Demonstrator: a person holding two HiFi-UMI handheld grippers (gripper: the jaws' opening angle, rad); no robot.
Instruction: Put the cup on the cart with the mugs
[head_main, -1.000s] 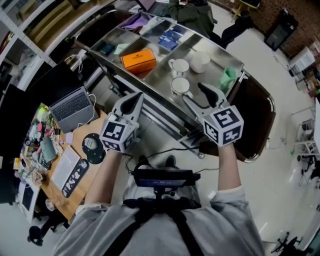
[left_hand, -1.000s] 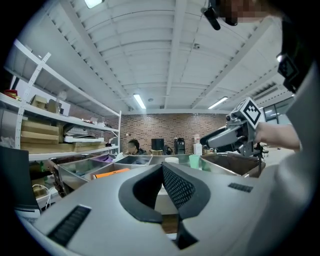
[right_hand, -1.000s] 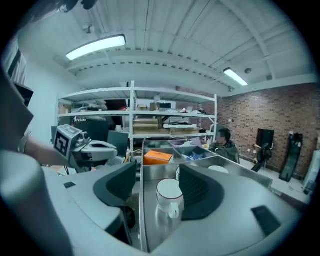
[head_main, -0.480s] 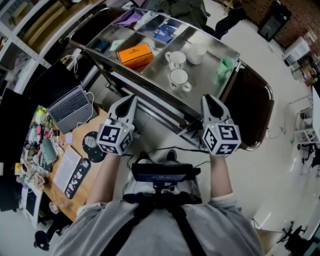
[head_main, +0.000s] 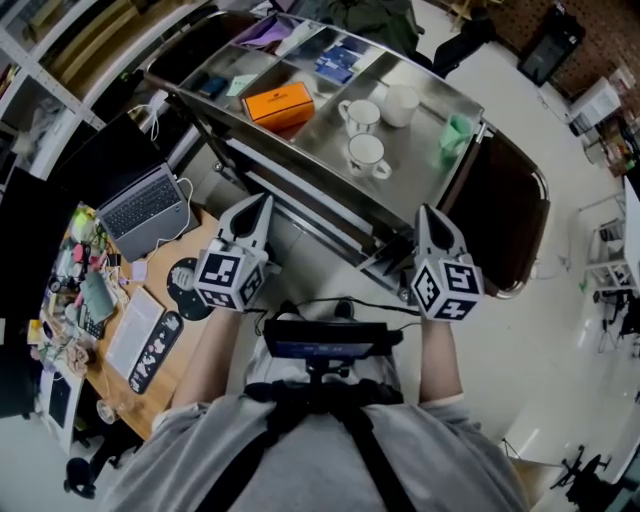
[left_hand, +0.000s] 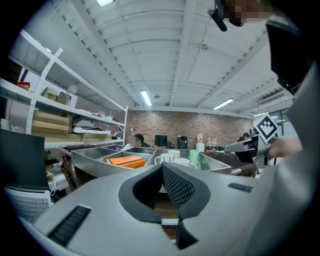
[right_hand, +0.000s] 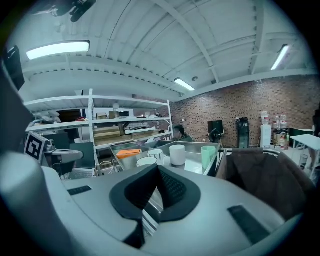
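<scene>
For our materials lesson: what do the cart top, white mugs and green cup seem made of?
Cart top: likely stainless steel, grey with dull reflections.
White mugs: probably glazed ceramic, smooth and thick-walled.
Green cup: possibly plastic, matte pale green.

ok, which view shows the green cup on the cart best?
Right gripper view: the green cup stands whole, side-on, nothing before it. Head view shows it from above, small, at the right end of the cart. Left gripper view shows it tiny, beside the mugs.
</scene>
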